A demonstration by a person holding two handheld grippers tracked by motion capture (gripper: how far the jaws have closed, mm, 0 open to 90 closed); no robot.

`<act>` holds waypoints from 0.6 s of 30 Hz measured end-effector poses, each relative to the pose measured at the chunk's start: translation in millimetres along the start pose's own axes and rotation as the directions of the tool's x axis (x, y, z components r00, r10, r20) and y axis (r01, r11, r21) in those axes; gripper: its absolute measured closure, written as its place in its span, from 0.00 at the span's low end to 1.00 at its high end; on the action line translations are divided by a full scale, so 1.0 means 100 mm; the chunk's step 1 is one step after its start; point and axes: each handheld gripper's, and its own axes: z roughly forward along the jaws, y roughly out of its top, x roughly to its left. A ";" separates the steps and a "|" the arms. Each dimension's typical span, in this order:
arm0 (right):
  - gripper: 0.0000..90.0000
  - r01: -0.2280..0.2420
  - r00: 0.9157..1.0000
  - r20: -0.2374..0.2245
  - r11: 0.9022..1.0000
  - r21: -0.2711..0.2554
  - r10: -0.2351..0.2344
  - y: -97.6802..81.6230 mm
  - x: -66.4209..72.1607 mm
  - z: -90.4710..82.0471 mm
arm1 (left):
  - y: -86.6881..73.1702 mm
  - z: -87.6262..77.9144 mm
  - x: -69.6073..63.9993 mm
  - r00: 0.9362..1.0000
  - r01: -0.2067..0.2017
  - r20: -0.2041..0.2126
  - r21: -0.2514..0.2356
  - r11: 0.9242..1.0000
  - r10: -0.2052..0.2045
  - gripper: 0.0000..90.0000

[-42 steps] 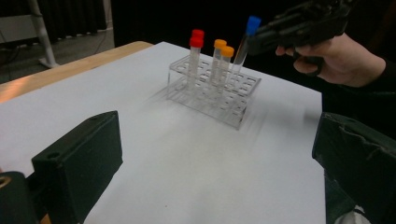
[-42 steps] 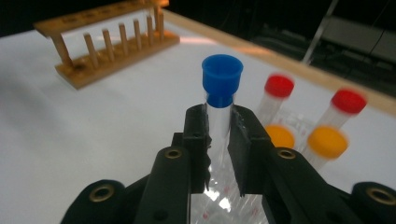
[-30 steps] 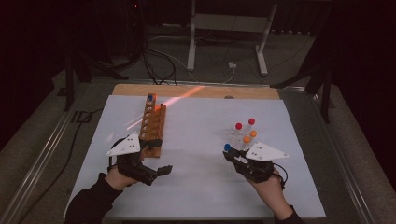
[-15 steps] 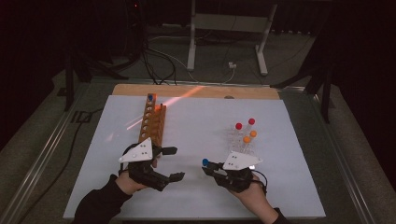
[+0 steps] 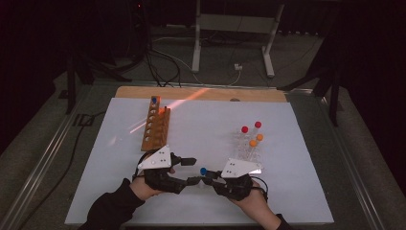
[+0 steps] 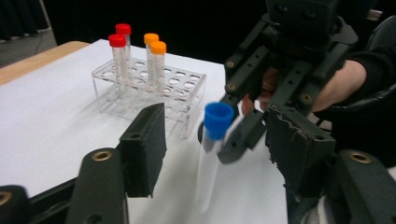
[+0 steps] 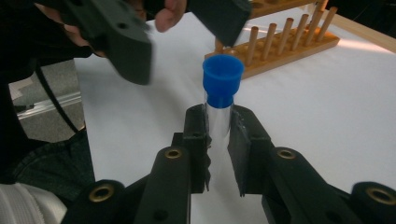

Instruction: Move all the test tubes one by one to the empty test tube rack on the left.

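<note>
Right gripper [image 7: 218,154] clamped on blue-capped tube [image 7: 219,105]; left gripper [image 6: 219,154] half-closed opposite

White-topped desk [image 5: 201,129], bare wood strip along far edge — wooden peg rack [image 5: 156,129] standing left, clear tube rack [image 5: 248,149] with red- and orange-capped tubes right.
</note>
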 end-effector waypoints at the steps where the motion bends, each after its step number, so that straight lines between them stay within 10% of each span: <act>1: 0.86 -0.001 1.000 -0.002 1.000 0.001 0.001 0.00 0.00 0.01 | 0.00 0.02 -0.01 1.000 -0.006 -0.009 0.003 1.000 0.006 0.50; 18: 0.86 -0.001 1.000 -0.008 1.000 0.004 0.001 0.00 0.01 0.01 | 0.01 0.16 -0.03 0.999 -0.052 -0.004 0.023 0.998 0.053 0.84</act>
